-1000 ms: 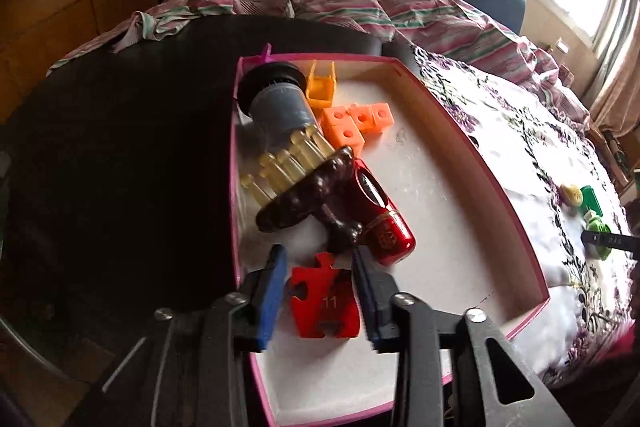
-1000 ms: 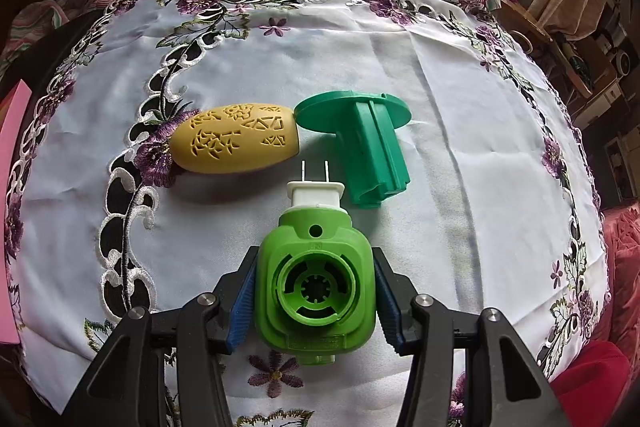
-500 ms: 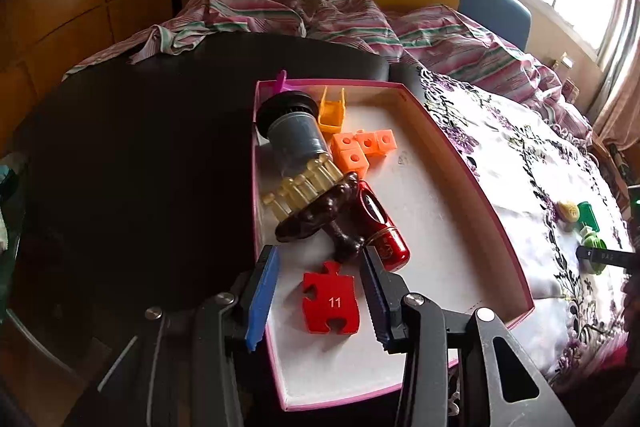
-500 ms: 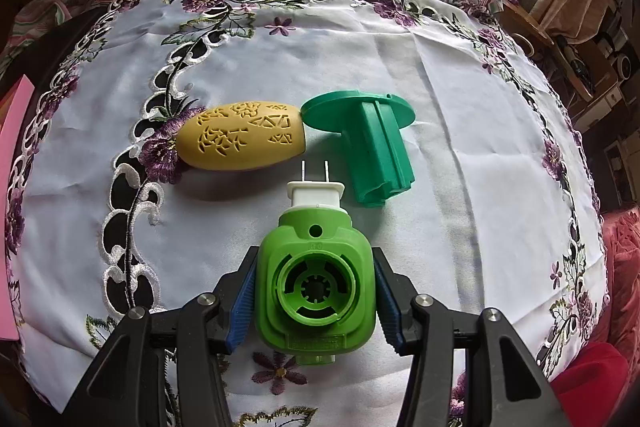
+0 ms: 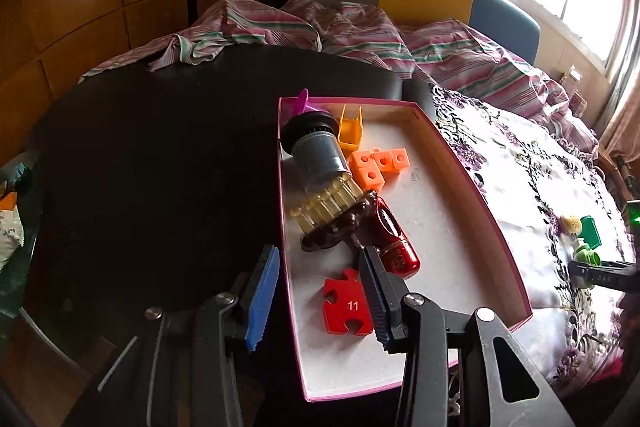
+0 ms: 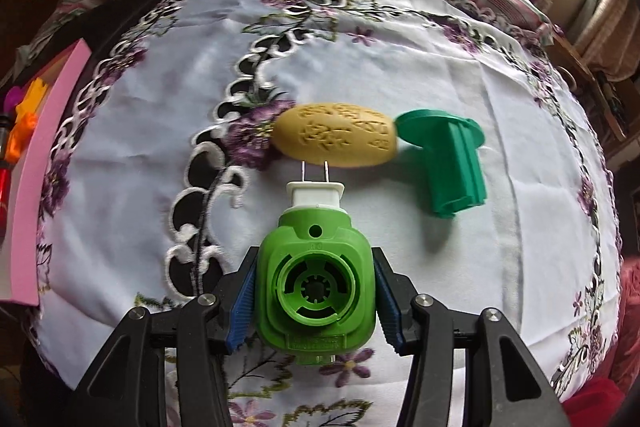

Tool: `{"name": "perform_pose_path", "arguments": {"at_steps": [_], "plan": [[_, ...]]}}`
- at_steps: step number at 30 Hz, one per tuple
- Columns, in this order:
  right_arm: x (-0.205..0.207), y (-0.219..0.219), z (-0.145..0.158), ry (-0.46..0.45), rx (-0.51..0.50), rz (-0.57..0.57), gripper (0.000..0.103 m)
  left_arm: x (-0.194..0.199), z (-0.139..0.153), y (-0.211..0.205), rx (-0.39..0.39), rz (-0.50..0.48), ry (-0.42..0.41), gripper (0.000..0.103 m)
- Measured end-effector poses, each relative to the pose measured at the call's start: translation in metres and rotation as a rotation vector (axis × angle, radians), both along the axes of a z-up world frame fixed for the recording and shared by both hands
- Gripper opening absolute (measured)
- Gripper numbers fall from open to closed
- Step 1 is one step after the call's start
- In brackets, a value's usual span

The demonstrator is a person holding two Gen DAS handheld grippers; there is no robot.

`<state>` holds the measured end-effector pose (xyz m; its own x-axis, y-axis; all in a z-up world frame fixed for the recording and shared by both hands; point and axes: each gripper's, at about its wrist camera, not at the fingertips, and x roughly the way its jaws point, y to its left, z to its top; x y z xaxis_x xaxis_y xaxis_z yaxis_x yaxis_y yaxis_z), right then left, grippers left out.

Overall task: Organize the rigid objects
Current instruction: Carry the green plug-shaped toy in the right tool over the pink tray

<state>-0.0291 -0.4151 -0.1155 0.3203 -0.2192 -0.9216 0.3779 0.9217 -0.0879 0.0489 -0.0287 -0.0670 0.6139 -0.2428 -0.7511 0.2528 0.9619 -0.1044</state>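
Right claw (image 6: pixel 316 301) clamped on green plug-in unit (image 6: pixel 316 291) over embroidered cloth (image 6: pixel 500 227); left claw (image 5: pixel 320 301) parted, empty, above red puzzle piece (image 5: pixel 347 303) in pink tray (image 5: pixel 484 211).

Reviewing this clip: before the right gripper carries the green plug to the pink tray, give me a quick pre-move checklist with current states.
1. Right gripper pads pressing both sides of the green plug: ok.
2. Plug lifted off the cloth: cannot tell.
3. Tray has bare floor for it: ok.
4. Left gripper empty, above the red puzzle piece: ok.
5. Left gripper out of the tray's way: not ok.
6. Yellow piece and green holder not yet tidied away: not ok.
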Motion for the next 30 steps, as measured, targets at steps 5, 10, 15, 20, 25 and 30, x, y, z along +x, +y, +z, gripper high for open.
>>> {"name": "perform_pose_path", "arguments": {"at_steps": [5, 10, 15, 20, 25, 30], "plan": [[0.002, 0.009, 0.000, 0.002, -0.014, 0.037, 0.053, -0.002, 0.002, 0.003, -0.006, 0.001, -0.003, 0.043], [0.000, 0.007, -0.001, 0.001, -0.006, 0.032, 0.052, -0.004, 0.003, 0.005, -0.008, 0.004, -0.006, 0.043], [-0.002, 0.014, 0.002, -0.012, -0.007, 0.051, 0.052, -0.005, 0.004, 0.008, -0.006, 0.005, -0.009, 0.043], [-0.002, 0.032, 0.000, -0.010, -0.015, 0.099, 0.052, -0.006, 0.003, 0.011, -0.007, 0.007, -0.007, 0.043], [0.000, 0.039, 0.006, -0.047, 0.044, 0.110, 0.052, -0.006, 0.002, 0.011, -0.008, -0.001, -0.006, 0.043], [0.005, 0.058, 0.024, -0.121, 0.065, 0.151, 0.052, -0.006, 0.002, 0.012, -0.008, 0.004, -0.007, 0.043]]}}
